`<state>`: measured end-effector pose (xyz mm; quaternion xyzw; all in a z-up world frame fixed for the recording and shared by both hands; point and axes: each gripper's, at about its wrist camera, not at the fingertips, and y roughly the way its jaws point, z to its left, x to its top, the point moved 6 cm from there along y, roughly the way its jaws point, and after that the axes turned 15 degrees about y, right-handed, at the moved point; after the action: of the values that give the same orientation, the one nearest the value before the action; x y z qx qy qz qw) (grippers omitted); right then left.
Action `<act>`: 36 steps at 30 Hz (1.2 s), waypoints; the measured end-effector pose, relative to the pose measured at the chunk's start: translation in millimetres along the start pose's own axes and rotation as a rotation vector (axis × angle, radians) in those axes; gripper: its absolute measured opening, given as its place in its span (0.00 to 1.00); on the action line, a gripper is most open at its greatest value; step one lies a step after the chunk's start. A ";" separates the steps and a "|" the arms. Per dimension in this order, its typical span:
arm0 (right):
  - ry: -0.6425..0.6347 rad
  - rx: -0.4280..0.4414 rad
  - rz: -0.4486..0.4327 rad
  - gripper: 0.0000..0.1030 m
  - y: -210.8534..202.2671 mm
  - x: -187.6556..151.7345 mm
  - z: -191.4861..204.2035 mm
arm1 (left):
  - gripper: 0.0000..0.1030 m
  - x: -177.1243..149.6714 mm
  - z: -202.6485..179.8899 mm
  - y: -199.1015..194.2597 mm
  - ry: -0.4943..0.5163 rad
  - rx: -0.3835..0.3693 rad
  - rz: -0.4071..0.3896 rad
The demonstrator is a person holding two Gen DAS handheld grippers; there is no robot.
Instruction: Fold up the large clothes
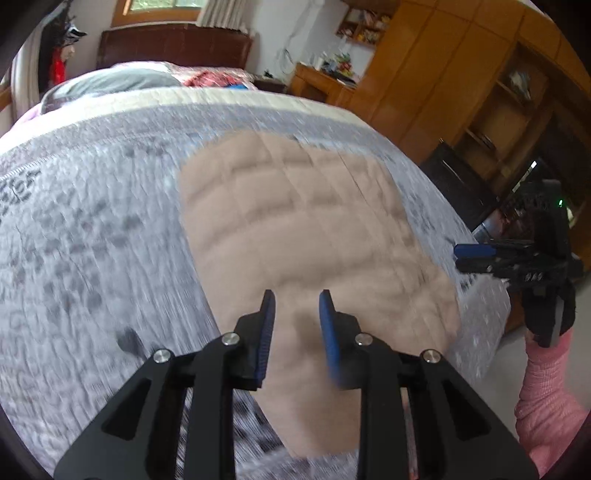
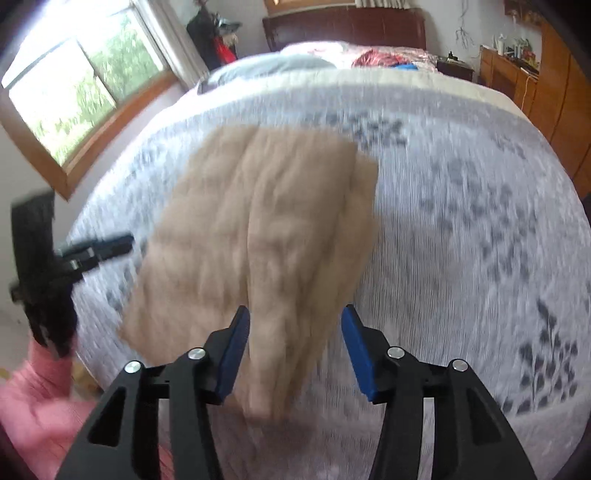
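Your left gripper (image 1: 295, 295) hangs over the near end of the tan quilted garment (image 1: 295, 221), its blue pads a narrow gap apart. The blurred cloth shows between and beneath them, but neither pad visibly presses on it, so you are holding nothing there. Your right gripper (image 2: 293, 314) has its jaws spread wide; a near tongue of the garment (image 2: 258, 221) lies between them, clear of both pads, so that one is open and empty too.

The garment lies flat on the bed (image 1: 92, 221), on the grey-and-white patterned bedspread (image 2: 480, 240), roughly in the middle, folded into a long shape running from near to far. In the left wrist view your right gripper sits out past the garment's right edge, with your pink sleeve (image 1: 546, 398) below it. At the far end of the bed are pillows (image 2: 277, 66) against a dark headboard (image 2: 343, 29). Both views are smeared by motion blur.
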<state>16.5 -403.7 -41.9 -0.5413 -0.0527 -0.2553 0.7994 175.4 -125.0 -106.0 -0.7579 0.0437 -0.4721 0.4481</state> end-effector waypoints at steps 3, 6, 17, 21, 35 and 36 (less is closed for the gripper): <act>0.044 0.031 0.003 0.68 16.0 47.3 4.6 | 0.24 23.5 12.0 7.8 -0.034 0.000 -0.014; 0.108 0.025 0.053 0.68 49.0 80.0 -2.7 | 0.24 38.0 17.1 20.2 -0.037 0.020 -0.009; 0.182 0.086 0.086 0.12 80.3 82.8 -20.9 | 0.22 45.9 23.3 64.7 -0.071 -0.046 0.055; 0.164 0.020 0.075 0.12 84.6 67.3 -31.8 | 0.22 45.1 13.3 81.0 -0.030 -0.031 0.088; 0.203 -0.001 0.017 0.26 62.3 63.0 -42.1 | 0.24 48.3 10.4 59.1 -0.024 -0.014 0.085; 0.197 -0.016 -0.003 0.26 53.6 62.0 -40.8 | 0.24 47.1 7.2 51.1 -0.022 -0.007 0.074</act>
<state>87.2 -446.7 -81.2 -0.5199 0.0273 -0.3090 0.7959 225.0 -173.9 -112.1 -0.7624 0.0685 -0.4467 0.4631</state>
